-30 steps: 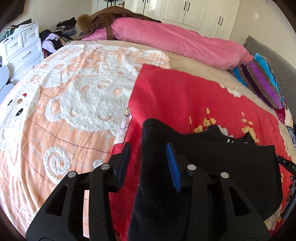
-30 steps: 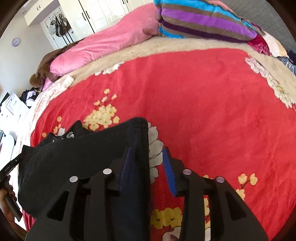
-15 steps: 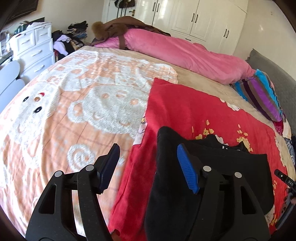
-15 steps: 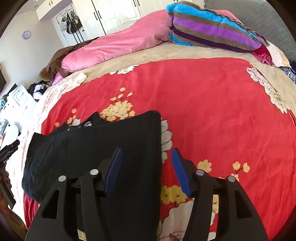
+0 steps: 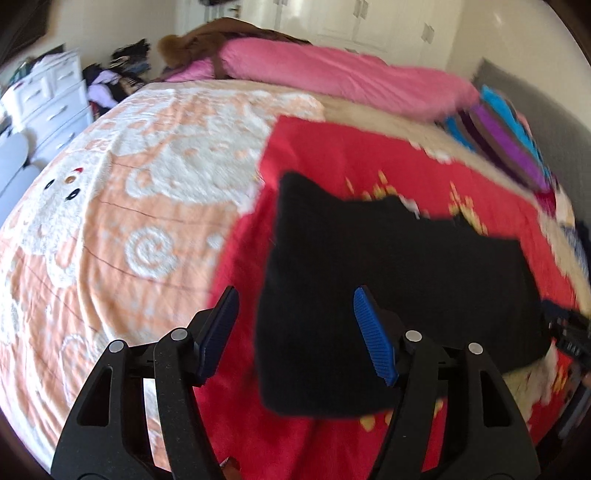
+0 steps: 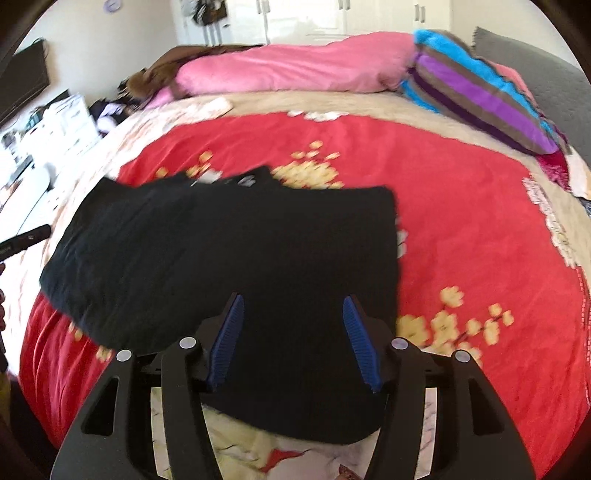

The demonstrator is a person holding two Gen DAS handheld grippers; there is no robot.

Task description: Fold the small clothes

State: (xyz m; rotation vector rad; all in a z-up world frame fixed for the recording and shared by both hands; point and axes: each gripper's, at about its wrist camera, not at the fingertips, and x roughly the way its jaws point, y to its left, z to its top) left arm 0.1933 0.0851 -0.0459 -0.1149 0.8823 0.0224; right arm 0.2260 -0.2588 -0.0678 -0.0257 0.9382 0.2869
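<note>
My left gripper (image 5: 295, 332) and right gripper (image 6: 291, 339): jaws parted, holding nothing | black garment (image 6: 229, 251) lies flat near the red blanket's (image 6: 461, 229) front edge, ready for folding

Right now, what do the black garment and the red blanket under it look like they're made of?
Black garment: looks like soft matte knit, maybe cotton jersey; it lies limp with no sheen. Red blanket: seems plush fleece with a printed yellow flower pattern; faint velvety sheen. Motion blur hides any weave, so both are guesses.

place: home bedroom | evidence: bed (image 6: 461, 229); pink duvet (image 6: 295, 70); white wardrobe doors (image 6: 306, 18); drawer unit (image 5: 48, 99)
</note>
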